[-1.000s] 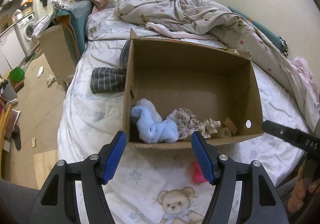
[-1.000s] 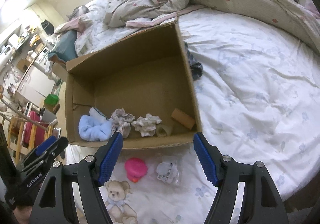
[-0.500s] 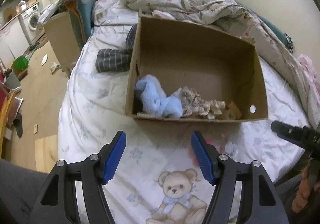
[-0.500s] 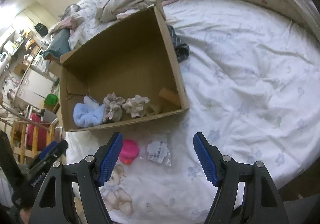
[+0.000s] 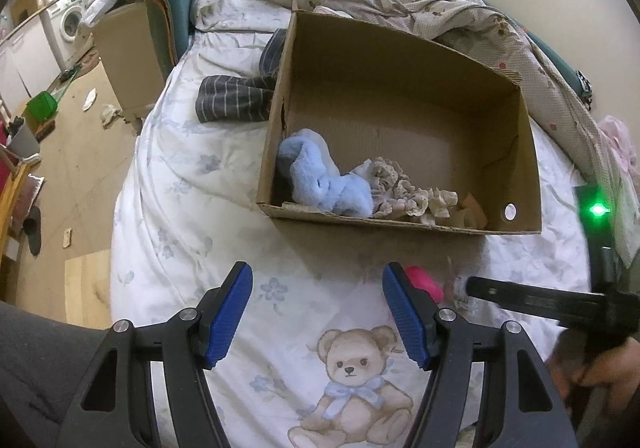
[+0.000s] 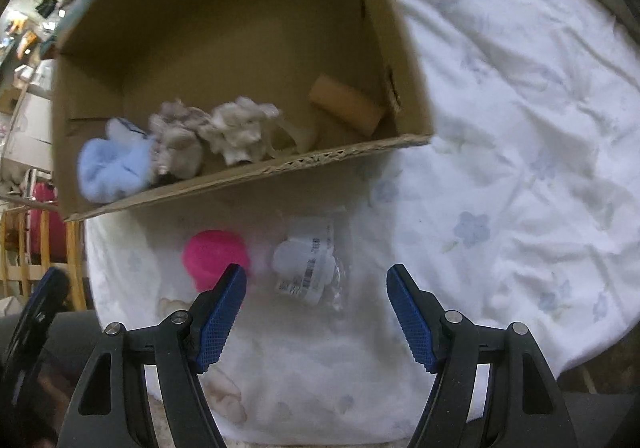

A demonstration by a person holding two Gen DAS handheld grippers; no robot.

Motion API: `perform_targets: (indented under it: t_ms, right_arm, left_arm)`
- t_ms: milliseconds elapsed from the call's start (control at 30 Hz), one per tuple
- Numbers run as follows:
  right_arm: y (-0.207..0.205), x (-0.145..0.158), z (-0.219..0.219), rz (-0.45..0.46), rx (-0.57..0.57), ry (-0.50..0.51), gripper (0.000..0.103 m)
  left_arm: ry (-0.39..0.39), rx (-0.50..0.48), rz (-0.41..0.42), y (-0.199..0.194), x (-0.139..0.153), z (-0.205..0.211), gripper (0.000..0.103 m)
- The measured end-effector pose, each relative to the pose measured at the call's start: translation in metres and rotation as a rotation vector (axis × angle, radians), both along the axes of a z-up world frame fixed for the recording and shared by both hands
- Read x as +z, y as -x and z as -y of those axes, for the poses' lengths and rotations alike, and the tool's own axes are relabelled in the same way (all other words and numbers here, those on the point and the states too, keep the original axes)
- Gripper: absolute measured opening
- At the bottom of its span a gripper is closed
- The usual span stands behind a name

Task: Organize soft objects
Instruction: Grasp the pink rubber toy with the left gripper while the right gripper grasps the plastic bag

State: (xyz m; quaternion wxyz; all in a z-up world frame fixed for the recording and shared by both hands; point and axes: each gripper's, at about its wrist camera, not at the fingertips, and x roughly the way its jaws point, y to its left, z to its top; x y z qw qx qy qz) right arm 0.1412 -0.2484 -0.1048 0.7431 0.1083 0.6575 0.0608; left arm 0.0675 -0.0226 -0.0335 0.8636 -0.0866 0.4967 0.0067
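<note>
White bedding with small blue flowers covers the bed [image 6: 520, 168], and on it stands the open cardboard box [image 6: 224, 48], which already holds a blue plush piece [image 6: 108, 168] and two frilly beige cloths [image 6: 236, 128]. We see that the right gripper [image 6: 316, 312] has come down a good way since a second ago: the box and the loose things before it now fill much more of its view. Its jaws stand wide apart and hold nothing; the small wrapped white item [image 6: 308, 264] lies just ahead between them, with the pink soft toy [image 6: 214, 256] beside the left pad. The left gripper [image 5: 320, 312] hovers open and empty too (it has hardly moved). We judge a pickup is near.
</note>
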Motion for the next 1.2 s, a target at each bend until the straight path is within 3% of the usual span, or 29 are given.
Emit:
perform_targets:
  t_ms: [367, 400, 467, 567, 733, 833, 1200]
  right_arm:
    - [-0.01, -0.029, -0.018, -0.066, 0.06, 0.088, 0.076]
    - [-0.009, -0.029, -0.021, -0.061, 0.075, 0.102, 0.073]
    - [-0.005, -0.029, -0.025, -0.052, 0.102, 0.134, 0.049]
    - [0.0, -0.026, -0.024, -0.042, 0.104, 0.144, 0.041]
    - [0.007, -0.017, -0.012, -0.026, 0.067, 0.11, 0.041]
    - [0.012, -0.006, -0.001, -0.002, 0.033, 0.071, 0.041]
    - [0.025, 0.019, 0.018, 0.034, -0.034, -0.02, 0.041]
  left_arm:
    - [0.004, -0.015, -0.026, -0.004, -0.008, 0.006, 0.065]
    - [0.003, -0.018, -0.03, -0.005, -0.01, 0.007, 0.065]
    - [-0.005, -0.029, -0.041, -0.006, -0.014, 0.012, 0.065]
    - [-0.01, -0.076, -0.065, -0.009, -0.023, 0.025, 0.065]
    - [-0.021, -0.19, -0.111, -0.014, -0.039, 0.052, 0.065]
    - [0.013, -0.247, -0.177, -0.017, -0.054, 0.063, 0.065]
    - [0.011, -0.344, -0.256, -0.041, -0.081, 0.094, 0.065]
